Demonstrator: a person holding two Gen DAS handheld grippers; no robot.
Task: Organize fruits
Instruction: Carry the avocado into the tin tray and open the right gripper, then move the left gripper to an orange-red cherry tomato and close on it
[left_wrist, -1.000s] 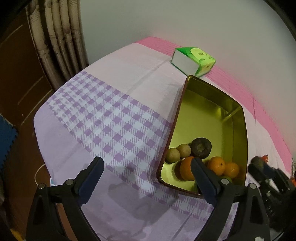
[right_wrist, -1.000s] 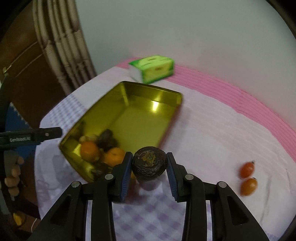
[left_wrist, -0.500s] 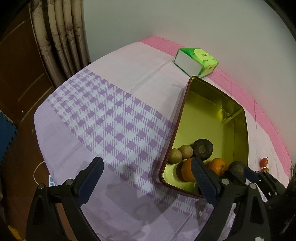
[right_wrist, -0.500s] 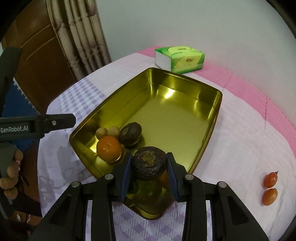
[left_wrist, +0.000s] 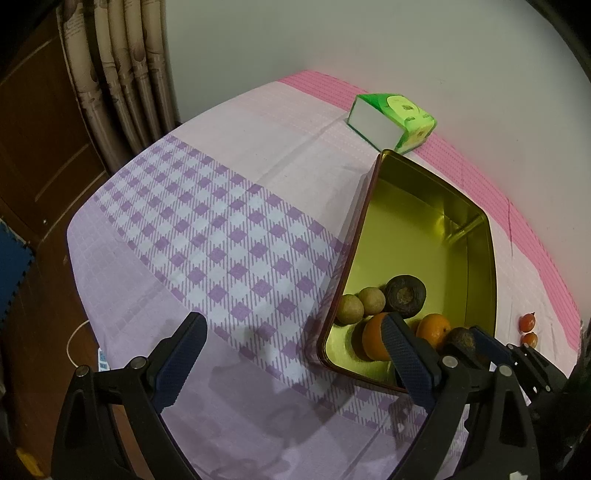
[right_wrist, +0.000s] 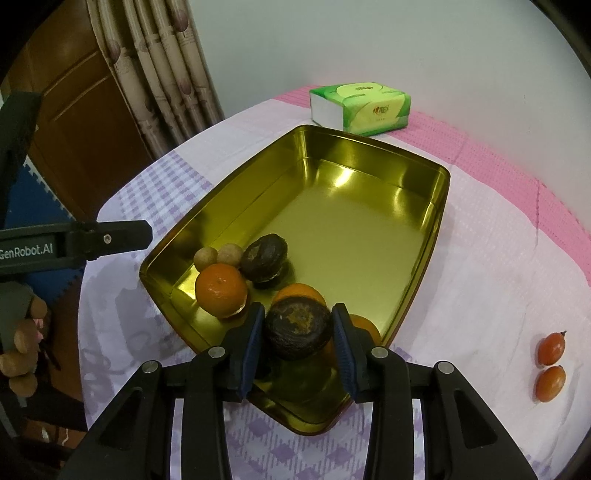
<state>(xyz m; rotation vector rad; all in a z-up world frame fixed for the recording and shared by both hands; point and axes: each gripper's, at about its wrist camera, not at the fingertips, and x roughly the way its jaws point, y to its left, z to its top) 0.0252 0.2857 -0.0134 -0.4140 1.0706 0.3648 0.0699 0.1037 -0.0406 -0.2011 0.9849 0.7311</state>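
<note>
A gold tin (right_wrist: 221, 192) holds a tangerine (right_wrist: 221, 290), a dark wrinkled fruit (right_wrist: 264, 258) and two small tan fruits (right_wrist: 218, 256). My right gripper (right_wrist: 298, 332) hangs over the tin's near corner and its jaws are opening. A second dark fruit (right_wrist: 298, 326) lies between its pads on top of more tangerines (right_wrist: 295, 291), with a thin gap at the left pad. My left gripper (left_wrist: 293, 321) stands open over the checked cloth, left of the tin (left_wrist: 354, 236), with nothing between its fingers. From the left wrist, the second dark fruit (left_wrist: 463, 341) shows at the tin's near right corner.
Two small red-orange fruits (right_wrist: 551, 347) lie on the cloth to the right of the tin. A green tissue pack (right_wrist: 365, 107) sits behind the tin by the wall. Curtains and a wooden door stand at the left, past the table edge. A hand (right_wrist: 22, 332) holds the left gripper.
My right gripper carried the dark fruit from above the cloth to over the tin's near corner and lower. Its jaws have widened slightly around it. The left gripper stayed put.
</note>
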